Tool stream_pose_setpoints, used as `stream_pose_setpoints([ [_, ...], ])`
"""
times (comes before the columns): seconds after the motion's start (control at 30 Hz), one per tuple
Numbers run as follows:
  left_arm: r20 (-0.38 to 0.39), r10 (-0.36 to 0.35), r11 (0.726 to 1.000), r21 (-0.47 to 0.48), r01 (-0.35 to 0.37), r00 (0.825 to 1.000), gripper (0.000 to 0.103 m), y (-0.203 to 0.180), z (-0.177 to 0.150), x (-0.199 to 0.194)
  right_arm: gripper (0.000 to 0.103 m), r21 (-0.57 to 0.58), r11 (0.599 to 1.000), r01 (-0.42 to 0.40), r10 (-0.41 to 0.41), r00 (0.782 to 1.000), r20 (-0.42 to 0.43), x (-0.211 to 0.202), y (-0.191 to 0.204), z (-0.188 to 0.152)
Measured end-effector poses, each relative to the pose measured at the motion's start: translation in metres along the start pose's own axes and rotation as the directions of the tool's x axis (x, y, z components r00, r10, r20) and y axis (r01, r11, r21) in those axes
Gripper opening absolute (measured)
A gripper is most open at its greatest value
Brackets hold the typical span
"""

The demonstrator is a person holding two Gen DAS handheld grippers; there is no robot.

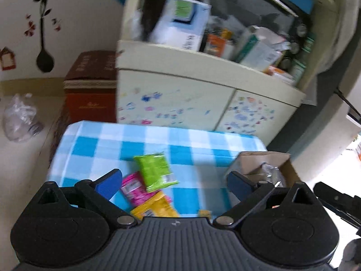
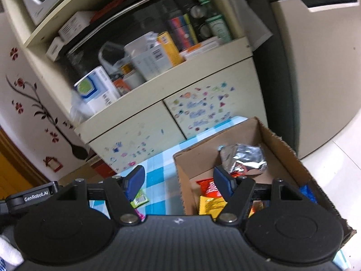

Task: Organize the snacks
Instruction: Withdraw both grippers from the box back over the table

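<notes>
The table (image 1: 94,144), under a blue-and-white check cloth, is the landmark. Near its middle lies a green packet (image 1: 155,171), overlapping a pink packet (image 1: 134,188) just nearer the camera, with a yellow packet (image 1: 155,207) nearer still and touching the pink one. At the table's right end stands an open cardboard box (image 2: 277,144). Inside it a silver foil pack (image 2: 244,158) lies toward the far wall, with a red packet (image 2: 208,187) and a yellow-orange packet (image 2: 209,205) closer to the near wall; a blue wrapper (image 2: 306,192) shows at its right side.

The left gripper (image 1: 174,181) hangs over the loose packets, its jaws spread wide and pinching nothing. The right gripper (image 2: 179,180) hangs over the box's left wall, one finger above the cloth and one above the box; its jaws stand apart, empty.

Beyond the table stands a cream cabinet (image 1: 180,94) with stickers on its doors and a cluttered shelf above.
</notes>
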State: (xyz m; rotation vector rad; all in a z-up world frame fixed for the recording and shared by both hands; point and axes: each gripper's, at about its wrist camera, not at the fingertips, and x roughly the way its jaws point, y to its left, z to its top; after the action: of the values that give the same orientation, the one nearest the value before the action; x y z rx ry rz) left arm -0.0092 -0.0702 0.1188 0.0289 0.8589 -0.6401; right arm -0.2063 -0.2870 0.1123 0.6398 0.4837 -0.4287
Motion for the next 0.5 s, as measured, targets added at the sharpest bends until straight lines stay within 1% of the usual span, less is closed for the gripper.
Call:
stream_pose_setpoints([
  [0.13,-0.017,0.027,0.999,-0.028,-0.027,0.999,0.103,0.020,-0.007,0.006,0.068,-0.061,0.998,-0.014,0.012,1.000,-0.028,0.007,0.013,-0.009],
  [0.23,-0.050,0.051,0.997,-0.051,-0.054,0.997,0.103,0.029,-0.017,0.016,0.068,-0.116,0.993,-0.019,0.013,0.999,-0.052,0.012,0.024,-0.018],
  [0.4,-0.106,0.065,0.993,-0.095,-0.075,0.992,0.103,0.033,-0.035,0.037,0.068,-0.224,0.974,-0.033,0.013,0.996,-0.090,0.018,0.044,-0.033],
  [0.5,-0.137,0.089,0.989,-0.108,-0.104,0.987,0.103,0.030,-0.044,0.054,0.068,-0.288,0.956,-0.046,0.016,0.994,-0.106,0.018,0.053,-0.041],
])
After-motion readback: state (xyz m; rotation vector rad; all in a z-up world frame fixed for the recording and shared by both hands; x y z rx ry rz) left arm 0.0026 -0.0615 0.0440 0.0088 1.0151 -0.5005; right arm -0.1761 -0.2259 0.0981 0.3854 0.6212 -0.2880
